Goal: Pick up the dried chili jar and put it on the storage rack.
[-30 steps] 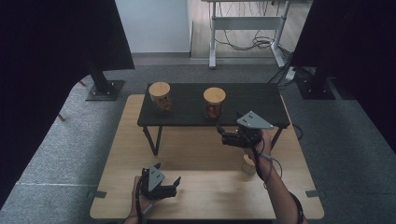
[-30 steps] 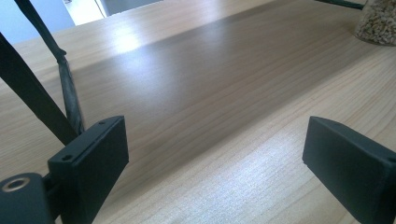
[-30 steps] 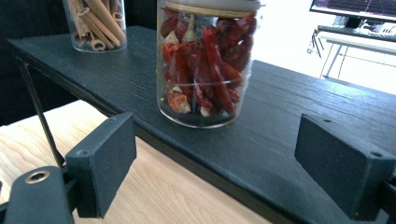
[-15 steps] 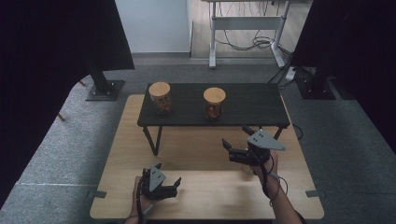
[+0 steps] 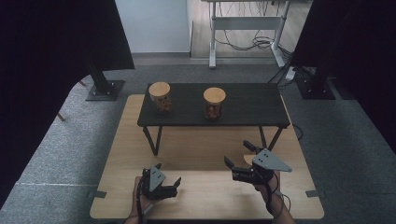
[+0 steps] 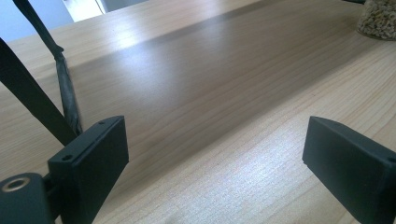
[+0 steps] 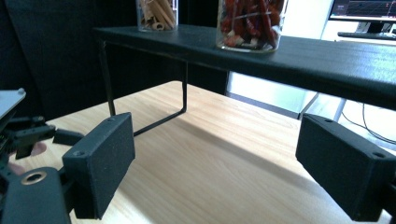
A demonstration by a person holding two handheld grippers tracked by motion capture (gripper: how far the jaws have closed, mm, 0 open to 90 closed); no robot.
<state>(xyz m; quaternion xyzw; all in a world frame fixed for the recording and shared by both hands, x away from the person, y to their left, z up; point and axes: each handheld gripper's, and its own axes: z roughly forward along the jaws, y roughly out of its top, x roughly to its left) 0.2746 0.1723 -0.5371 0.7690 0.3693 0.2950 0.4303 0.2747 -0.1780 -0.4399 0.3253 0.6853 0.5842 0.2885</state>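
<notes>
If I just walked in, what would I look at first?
Probably the two jars with wooden lids on the low black shelf: the left jar holds pale sticks, the right jar something red. Nearer, on the wooden table, a person holds the left gripper and right gripper, both open and empty.

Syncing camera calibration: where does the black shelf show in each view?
High view: the black shelf sits in the centre, spanning the far half of the wooden table.
Left gripper view: its thin black leg slants up the left edge.
Right gripper view: its top runs across the upper frame.
Shared landmark: the light wooden table beneath it.
</notes>
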